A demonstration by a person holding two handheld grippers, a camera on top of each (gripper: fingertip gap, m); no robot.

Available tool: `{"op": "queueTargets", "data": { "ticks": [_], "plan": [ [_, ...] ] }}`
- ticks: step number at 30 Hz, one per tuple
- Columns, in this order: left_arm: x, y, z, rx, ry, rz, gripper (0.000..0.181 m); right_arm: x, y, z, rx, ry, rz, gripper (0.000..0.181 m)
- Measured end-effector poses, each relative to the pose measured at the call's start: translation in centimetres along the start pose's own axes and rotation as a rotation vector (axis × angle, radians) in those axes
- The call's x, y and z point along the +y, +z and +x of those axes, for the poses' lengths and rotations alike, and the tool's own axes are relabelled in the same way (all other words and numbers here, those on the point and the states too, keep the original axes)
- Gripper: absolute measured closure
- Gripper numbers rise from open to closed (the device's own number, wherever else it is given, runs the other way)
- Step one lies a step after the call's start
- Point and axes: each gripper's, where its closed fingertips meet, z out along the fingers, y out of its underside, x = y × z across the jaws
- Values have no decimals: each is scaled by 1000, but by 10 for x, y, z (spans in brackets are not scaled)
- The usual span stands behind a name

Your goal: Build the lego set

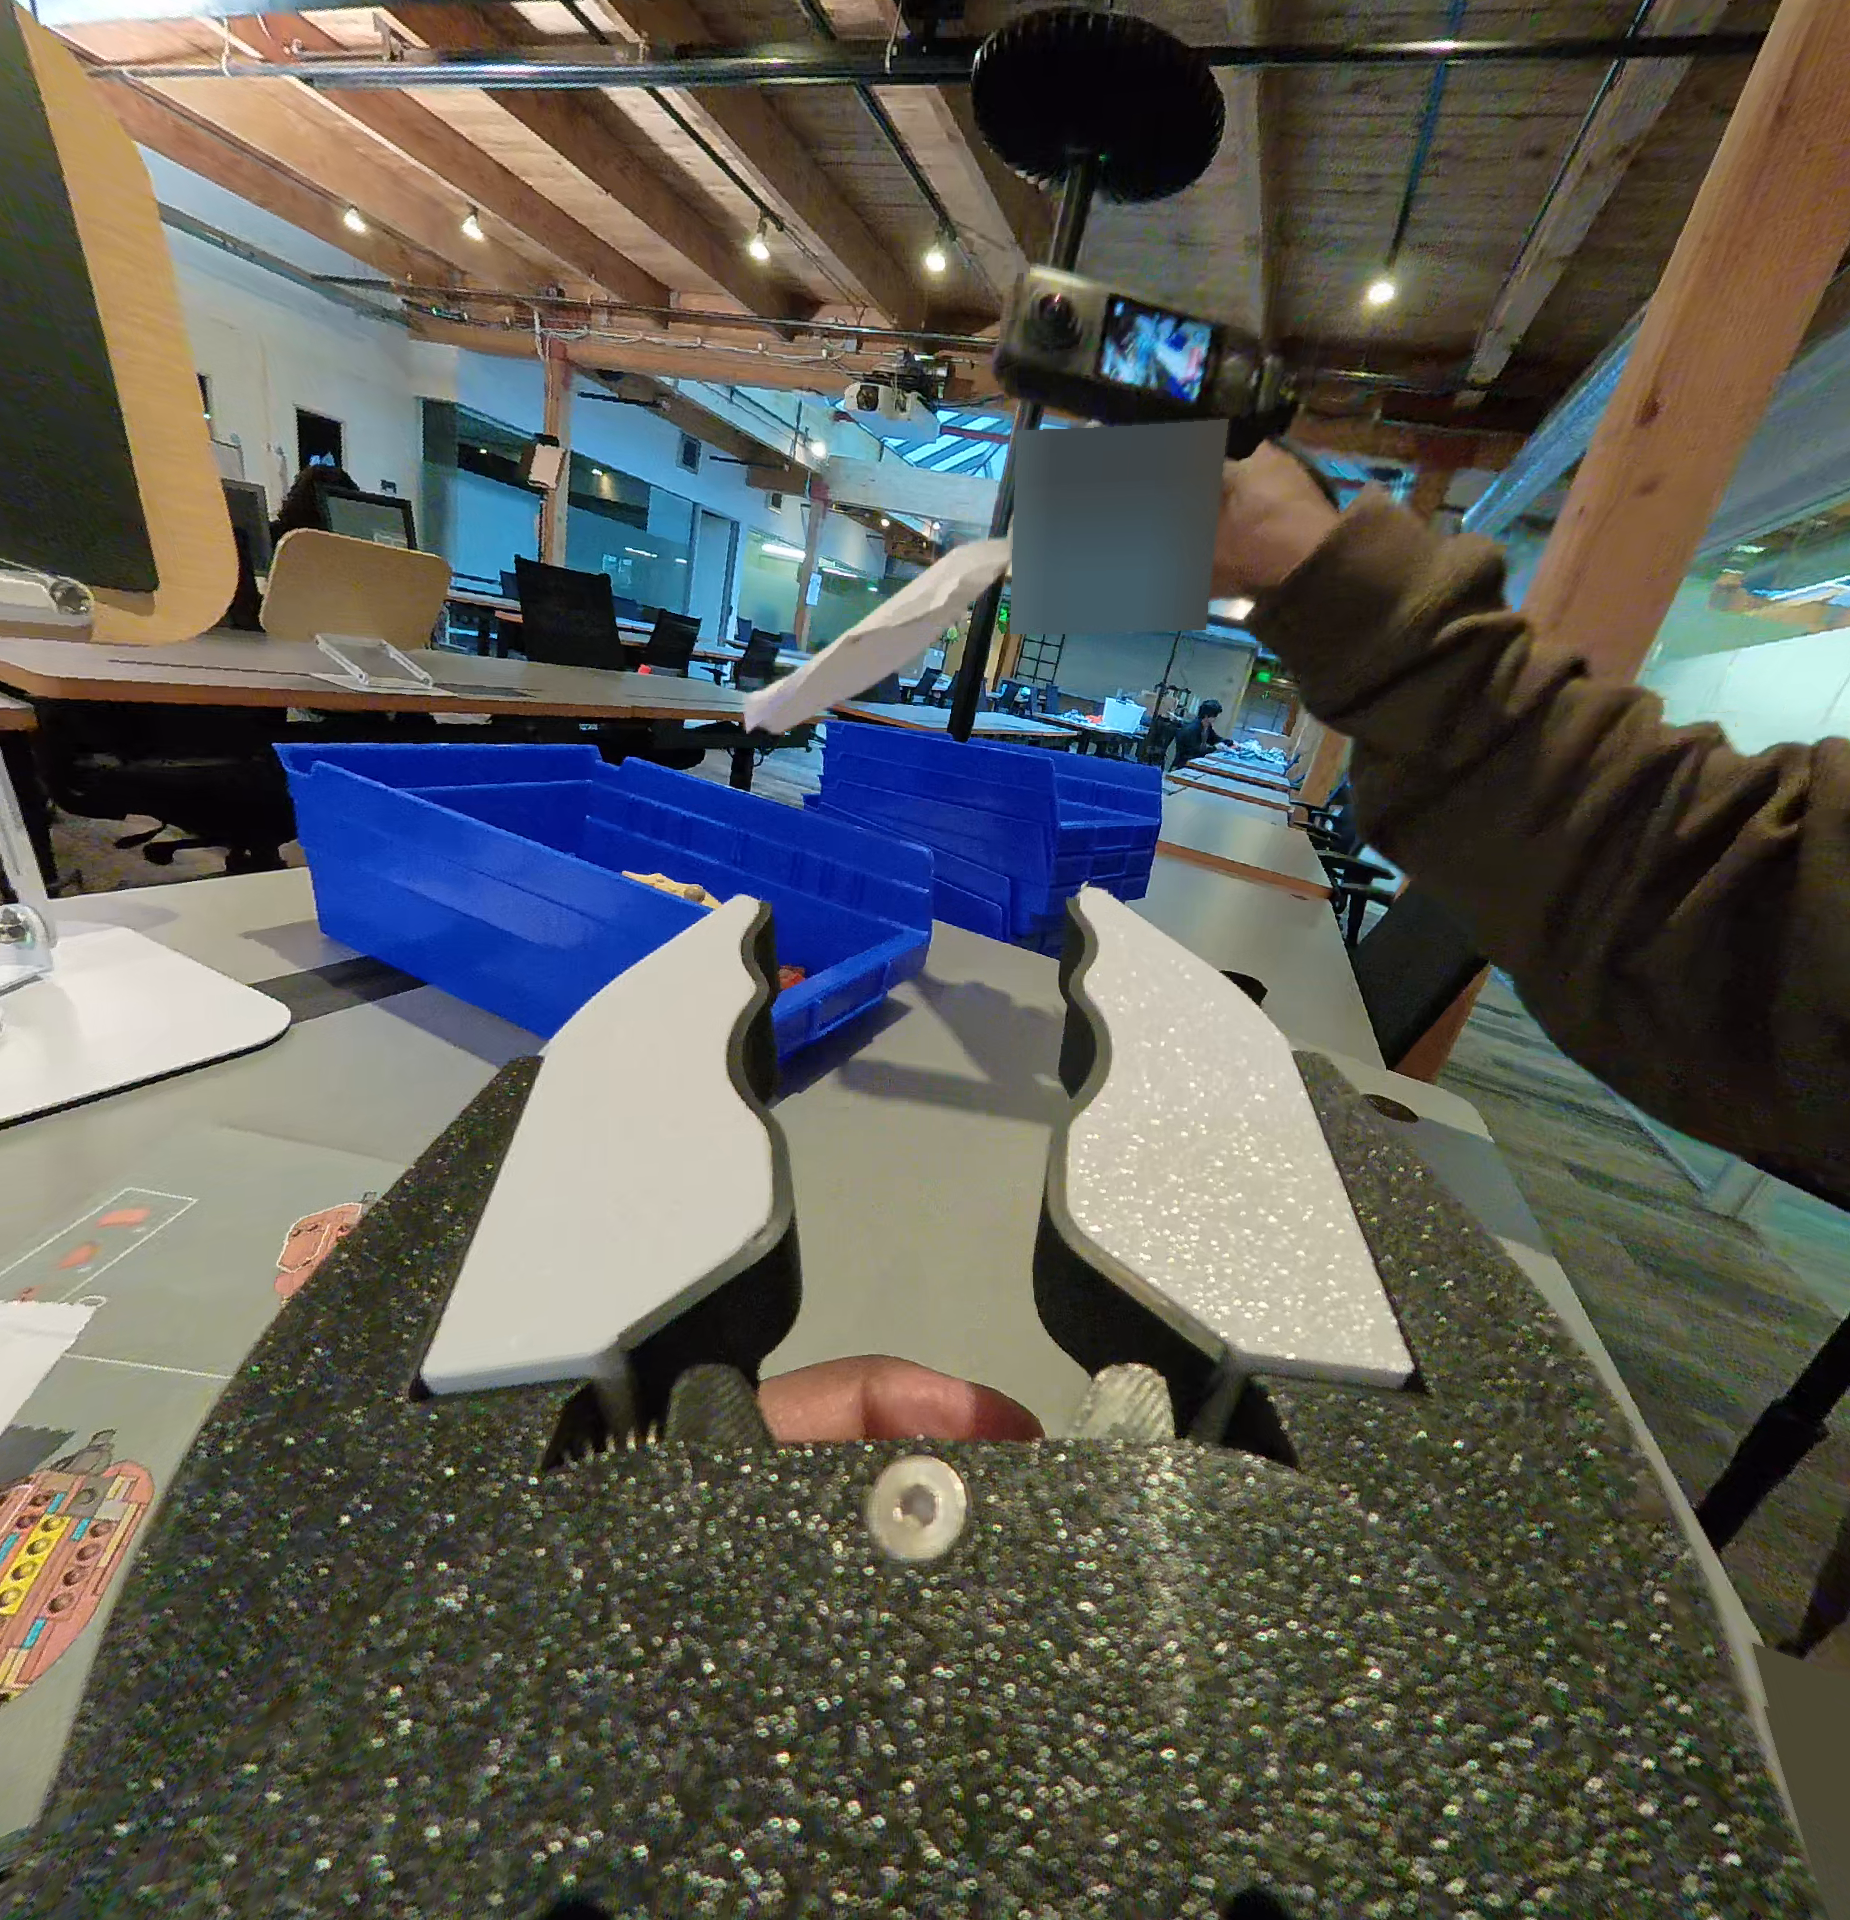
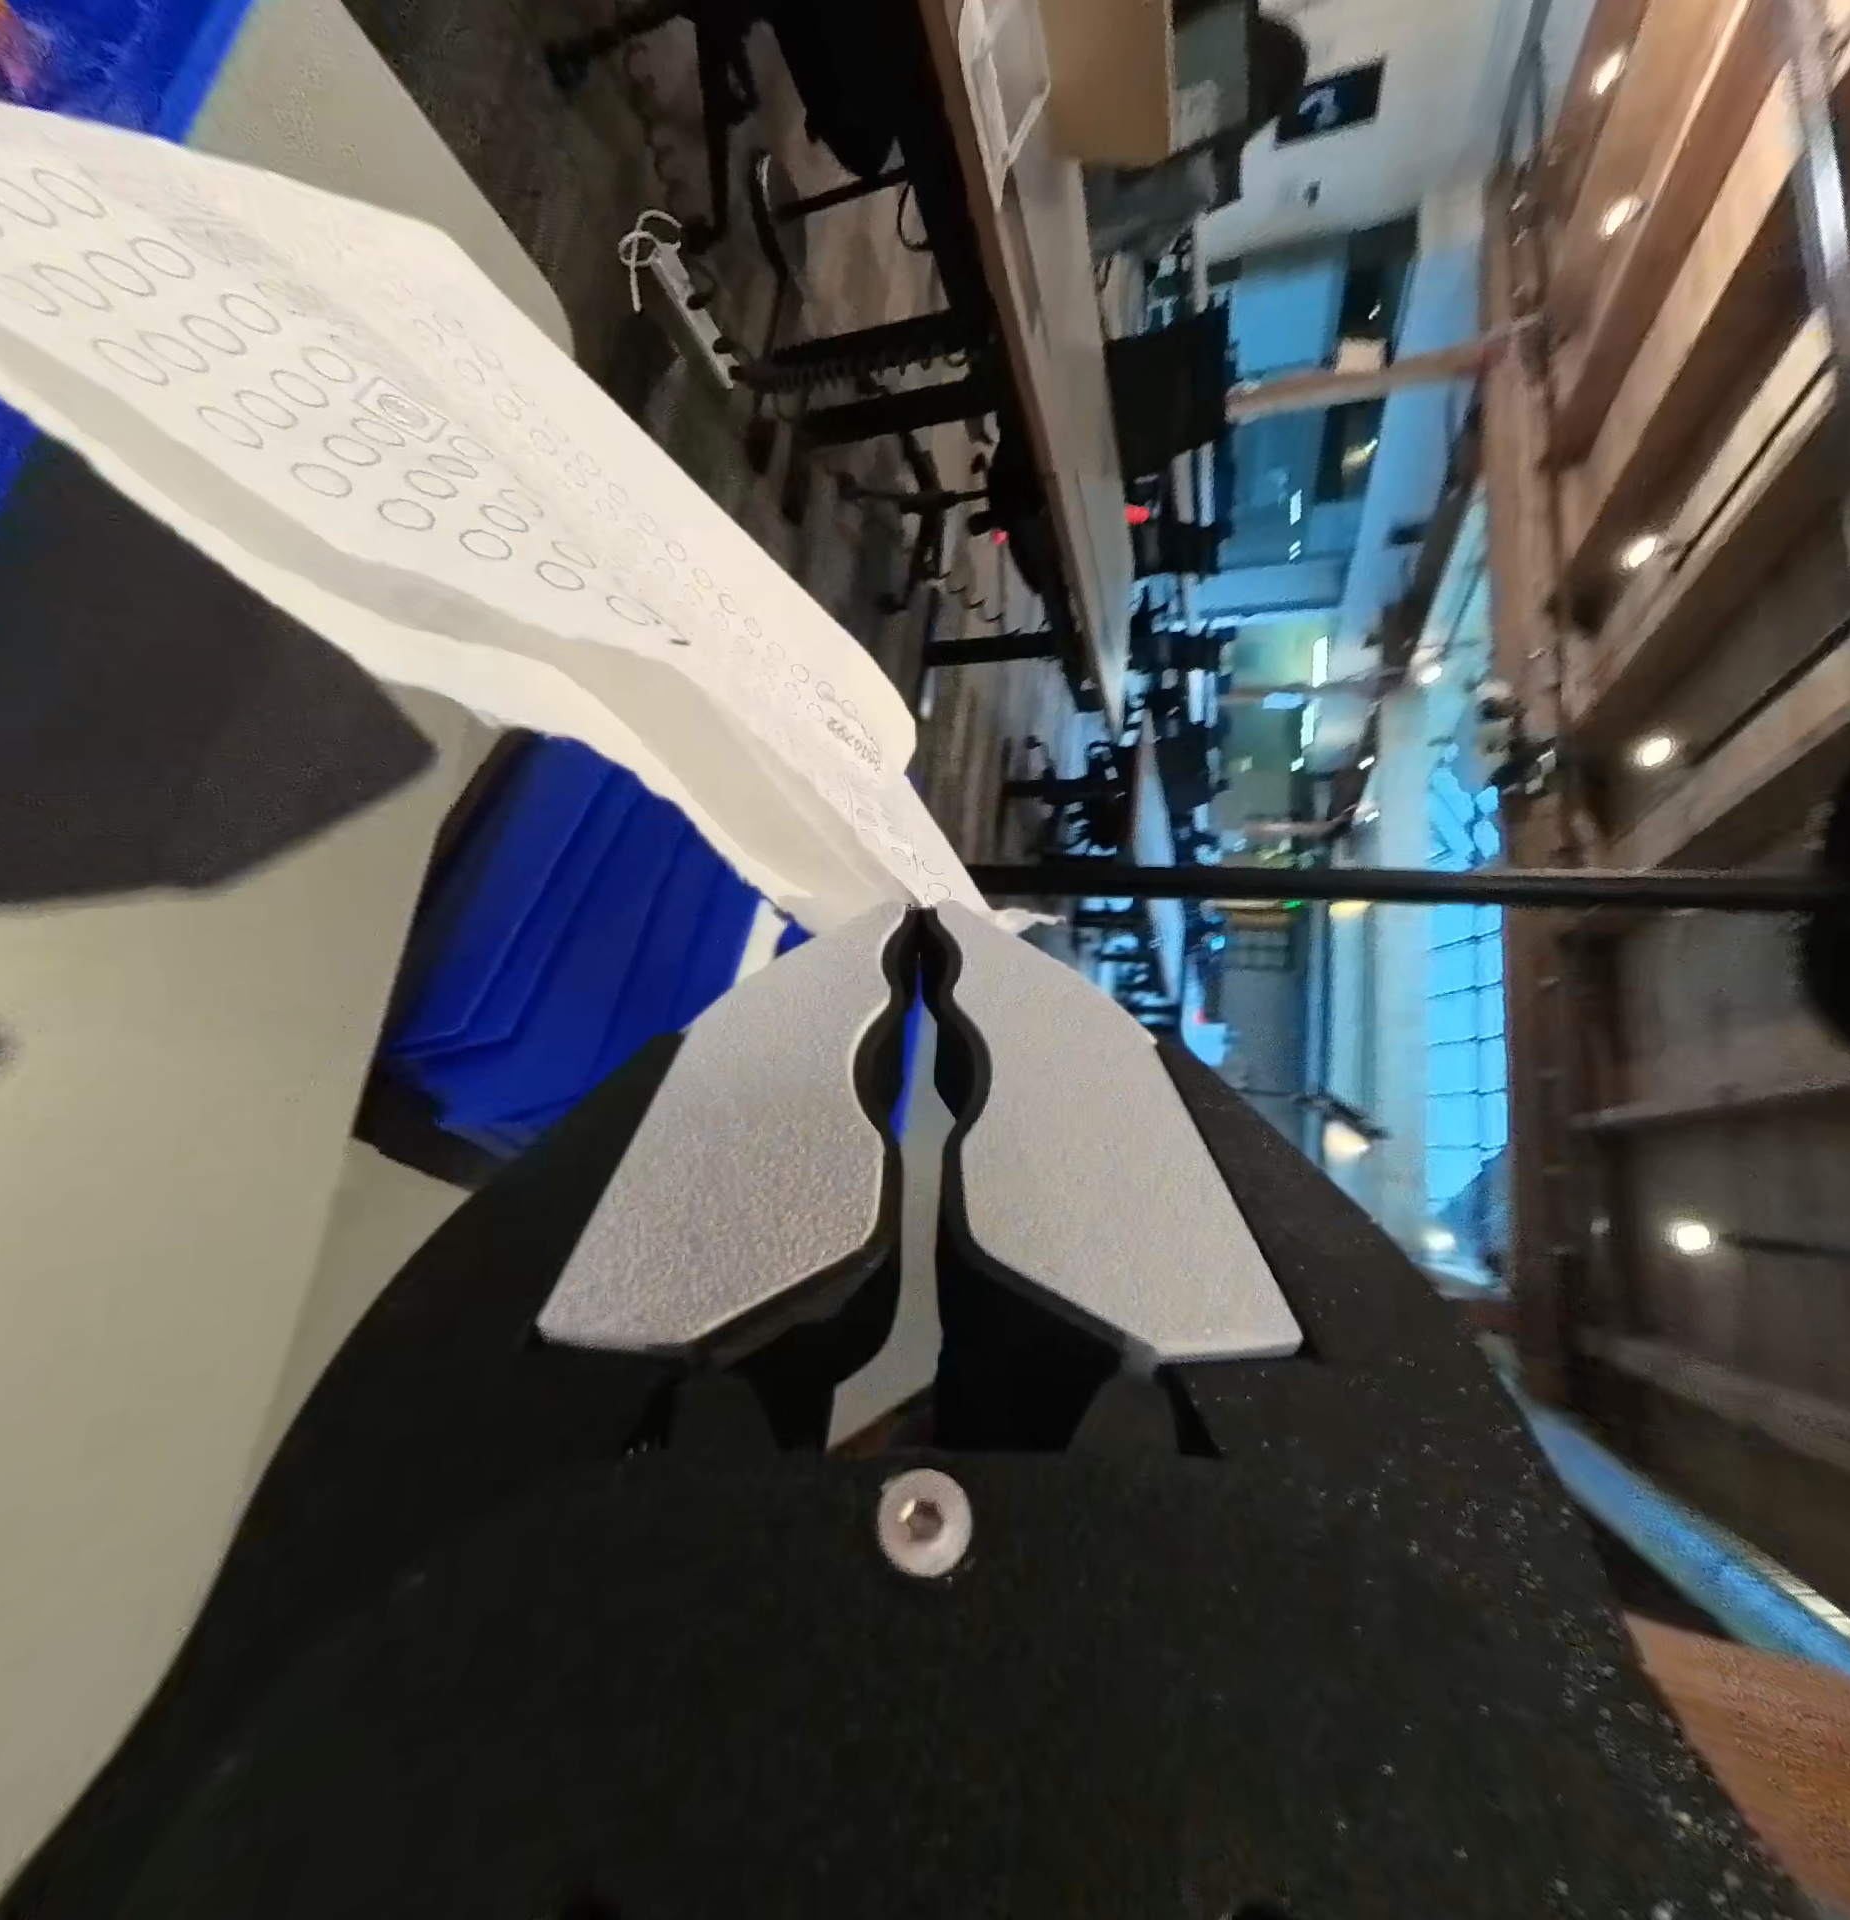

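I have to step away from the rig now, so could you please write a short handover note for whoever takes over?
Left gripper: open, empty, low over the grey table.
Right gripper: shut on a white paper bag, held up in the air, tilted sideways.
Things: open blue bin ahead holds a few small pieces; stacked blue bins behind it; instruction sheet at left.
Done: bag lifted; whether emptied, cannot tell.
Left: no assembled model in view; building appears still ahead.
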Motion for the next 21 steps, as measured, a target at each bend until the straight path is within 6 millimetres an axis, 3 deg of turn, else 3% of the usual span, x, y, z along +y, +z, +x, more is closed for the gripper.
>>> {"op": "queueTargets", "data": {
  "ticks": [4,8,13,21],
  "plan": [
    [2,-1,-2,-6,5,-4,129,19,41,-25,-56,111,-33,181],
    [2,-1,-4,-7,-2,-1,129,37,69,-63,-118,184,-57,181],
    [3,-1,-5,-6,-3,2,129,57,91,-114,-181,205,-80,181],
    [4,-1,-5,-6,2,0,130,80,108,-168,-263,221,-66,181]
  ]
}}
